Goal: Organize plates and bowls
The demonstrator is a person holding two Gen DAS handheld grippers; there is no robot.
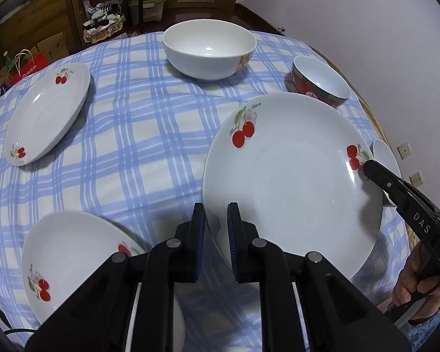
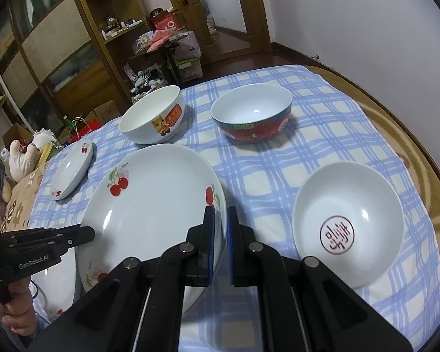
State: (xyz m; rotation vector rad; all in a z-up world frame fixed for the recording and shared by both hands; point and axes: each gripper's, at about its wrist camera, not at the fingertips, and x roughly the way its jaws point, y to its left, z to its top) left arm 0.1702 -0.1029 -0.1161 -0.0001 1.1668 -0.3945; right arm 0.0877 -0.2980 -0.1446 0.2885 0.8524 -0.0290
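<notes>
A large white plate with red cherries (image 1: 290,182) hangs tilted over the checked tablecloth, held by both grippers. My left gripper (image 1: 216,214) is shut on its near left rim. My right gripper (image 2: 220,215) is shut on the opposite rim of the same plate (image 2: 152,205). In the left wrist view the right gripper (image 1: 369,167) pinches the rim beside a cherry print. In the right wrist view the left gripper (image 2: 89,233) shows at the plate's left edge.
Two more cherry plates lie on the blue checked cloth (image 1: 138,146), one far left (image 1: 48,114) and one near left (image 1: 73,258). A white bowl (image 1: 209,48) and a red bowl (image 1: 319,80) stand at the back. A white bowl with a red seal (image 2: 347,226) sits right.
</notes>
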